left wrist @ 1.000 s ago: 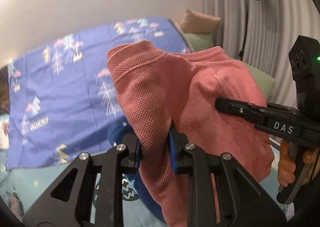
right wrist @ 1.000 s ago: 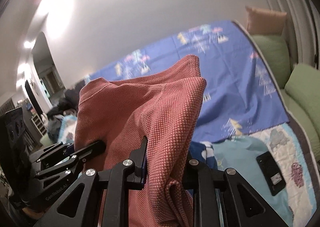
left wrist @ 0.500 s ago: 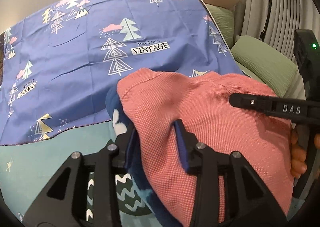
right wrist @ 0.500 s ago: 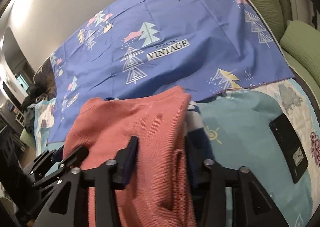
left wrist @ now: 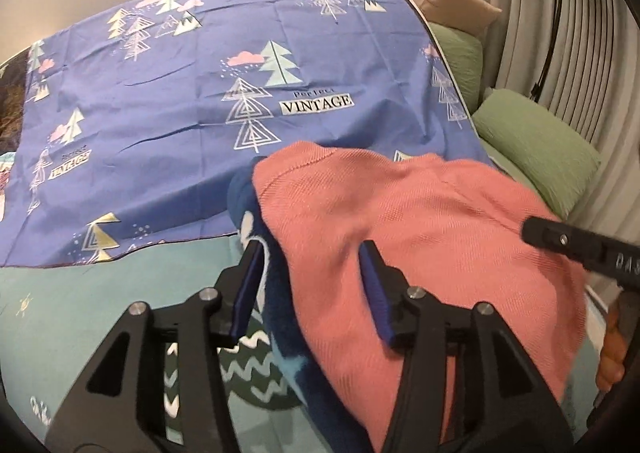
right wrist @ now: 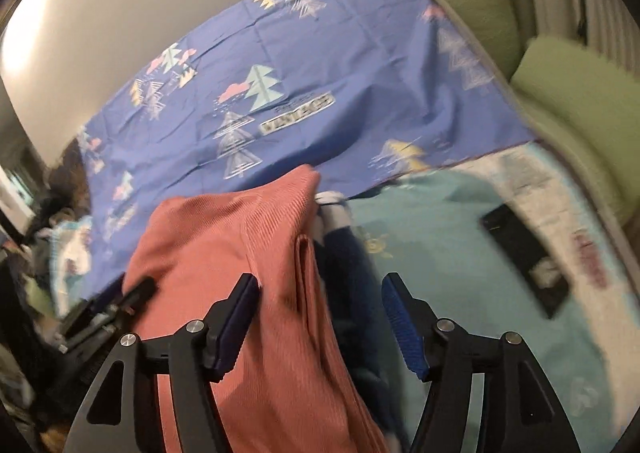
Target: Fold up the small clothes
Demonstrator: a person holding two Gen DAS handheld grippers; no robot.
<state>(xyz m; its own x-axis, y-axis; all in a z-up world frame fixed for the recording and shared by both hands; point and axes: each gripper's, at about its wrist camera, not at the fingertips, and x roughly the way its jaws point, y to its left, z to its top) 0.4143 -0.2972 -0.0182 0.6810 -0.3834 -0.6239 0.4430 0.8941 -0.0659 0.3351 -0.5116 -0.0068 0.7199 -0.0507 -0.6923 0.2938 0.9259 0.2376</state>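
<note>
Both hand-held grippers — left (left wrist: 310, 289) and right (right wrist: 320, 317) — have just been opening, pads off the pink top (left wrist: 420, 237) (it lies between them), which rests on a navy garment (left wrist: 256, 213) on the bed (right wrist: 440, 221).
</note>
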